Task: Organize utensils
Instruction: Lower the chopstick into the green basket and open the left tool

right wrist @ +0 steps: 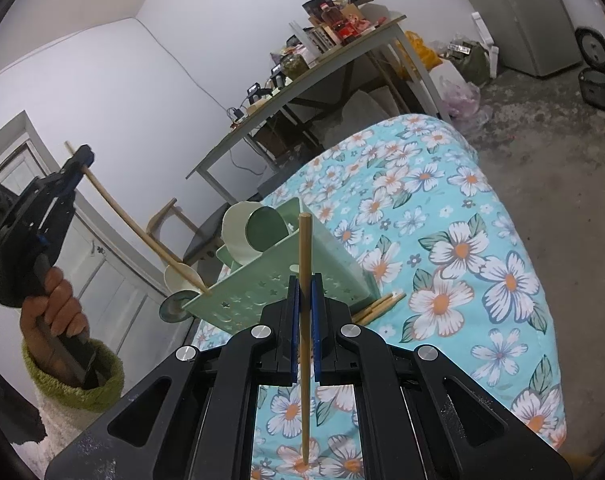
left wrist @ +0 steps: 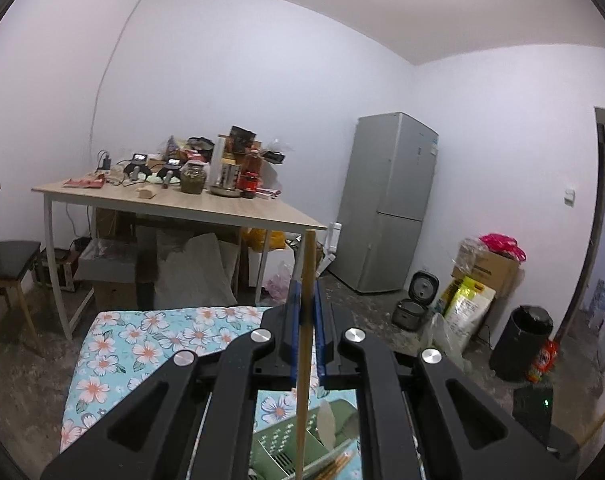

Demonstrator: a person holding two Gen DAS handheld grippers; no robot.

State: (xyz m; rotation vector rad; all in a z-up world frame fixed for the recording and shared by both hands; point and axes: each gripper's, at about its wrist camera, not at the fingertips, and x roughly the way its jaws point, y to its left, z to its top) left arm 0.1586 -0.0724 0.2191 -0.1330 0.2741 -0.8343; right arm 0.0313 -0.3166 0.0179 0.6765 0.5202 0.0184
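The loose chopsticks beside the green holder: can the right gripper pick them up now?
Probably not. The right gripper is already shut on a chopstick, so its jaws are occupied, though the loose chopsticks lie unobstructed beside the green holder.

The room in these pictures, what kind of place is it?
Probably a lived-in home room used for kitchen storage: a fridge, a rice cooker on the floor, and a cluttered table with jars and bottles.

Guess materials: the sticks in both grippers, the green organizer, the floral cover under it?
Chopstick in the right gripper: likely bamboo or light wood, matte tan, uncoated look. Chopstick in the left gripper: same look. Green organizer: probably moulded plastic, pale satin green, with star-shaped cutouts in its wall. Floral cover: printed fabric, soft and slightly puffy, perhaps quilted; fibre unclear.
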